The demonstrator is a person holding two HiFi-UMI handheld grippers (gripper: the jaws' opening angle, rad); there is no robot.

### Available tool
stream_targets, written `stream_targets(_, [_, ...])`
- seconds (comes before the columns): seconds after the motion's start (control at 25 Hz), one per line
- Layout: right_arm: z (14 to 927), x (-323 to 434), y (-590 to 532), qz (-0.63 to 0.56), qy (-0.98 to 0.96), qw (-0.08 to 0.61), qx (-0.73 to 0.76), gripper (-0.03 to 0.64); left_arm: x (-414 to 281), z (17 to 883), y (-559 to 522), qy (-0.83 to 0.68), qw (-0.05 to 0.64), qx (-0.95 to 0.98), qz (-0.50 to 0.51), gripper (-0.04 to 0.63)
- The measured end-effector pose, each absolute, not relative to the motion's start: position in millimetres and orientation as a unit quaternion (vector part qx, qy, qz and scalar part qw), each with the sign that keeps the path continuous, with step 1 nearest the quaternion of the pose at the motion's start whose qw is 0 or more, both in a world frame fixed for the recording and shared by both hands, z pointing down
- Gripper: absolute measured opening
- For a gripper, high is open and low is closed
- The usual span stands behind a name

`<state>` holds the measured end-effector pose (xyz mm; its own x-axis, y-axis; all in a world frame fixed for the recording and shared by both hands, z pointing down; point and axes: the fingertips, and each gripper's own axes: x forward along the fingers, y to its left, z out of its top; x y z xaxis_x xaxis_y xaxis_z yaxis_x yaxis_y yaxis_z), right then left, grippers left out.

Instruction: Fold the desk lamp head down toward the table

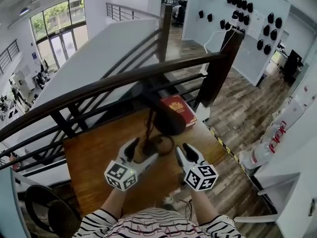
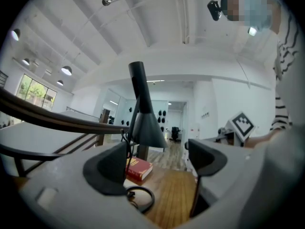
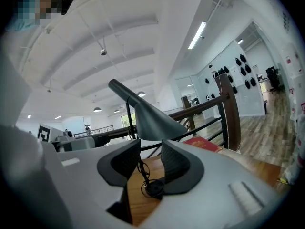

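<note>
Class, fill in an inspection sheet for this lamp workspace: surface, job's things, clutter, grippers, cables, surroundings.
Surface: wooden table.
Job's things: desk lamp, dark cone head raised, untouched.
Clutter: red book lying near the lamp.
Grippers: left gripper open, empty; right gripper open, empty; both short of the lamp.
Cables: black cable coiled on the table near the lamp.
Surroundings: dark railing behind the table; wall hung with black objects.

Dark grey desk lamp [image 2: 147, 128], cone shade opening downward, head raised, neck leaning toward 11 o'clock, black cord [image 2: 143, 199] looped beneath, standing at 12 o'clock side of table [image 1: 94, 157].
</note>
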<state>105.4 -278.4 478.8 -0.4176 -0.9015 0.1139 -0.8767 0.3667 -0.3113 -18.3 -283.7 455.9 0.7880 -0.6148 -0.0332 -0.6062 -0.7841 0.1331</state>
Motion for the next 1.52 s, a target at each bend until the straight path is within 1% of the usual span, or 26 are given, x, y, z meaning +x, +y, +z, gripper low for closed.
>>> stream_targets(0.16, [482,84,-246,-0.157,0.822,0.038,-0.546,0.094,-41,465,-260,-0.323,0.070,0.943,-0.037,0.371])
stream_targets(0.32, [489,68,-220,-0.156,0.819,0.036,-0.551,0.057,-53,476,-238,-0.320,0.065,0.945,-0.024,0.250])
stream_targets(0.64, [496,34,-173,-0.165,0.812,0.046,-0.559,0.010,-78,482,-196,-0.299,0.063,0.952,-0.019,0.154])
stream_targets(0.84, [502,12,-150,-0.170,0.813,0.049,-0.555,0.002,-96,482,-174,-0.296,0.054,0.953,-0.020,0.094])
stream_targets(1.04, [507,-1,-136,-0.176,0.814,0.049,-0.551,0.002,-101,487,-158,-0.286,0.056,0.957,-0.014,0.059])
stream_targets(1.12, [509,-6,-131,-0.178,0.814,0.049,-0.551,0.002,-104,490,-153,-0.281,0.060,0.958,-0.013,0.008])
stream_targets(1.52, [525,-24,-113,-0.189,0.814,0.037,-0.549,0.000,-111,503,-139,-0.286,0.066,0.956,-0.005,0.002])
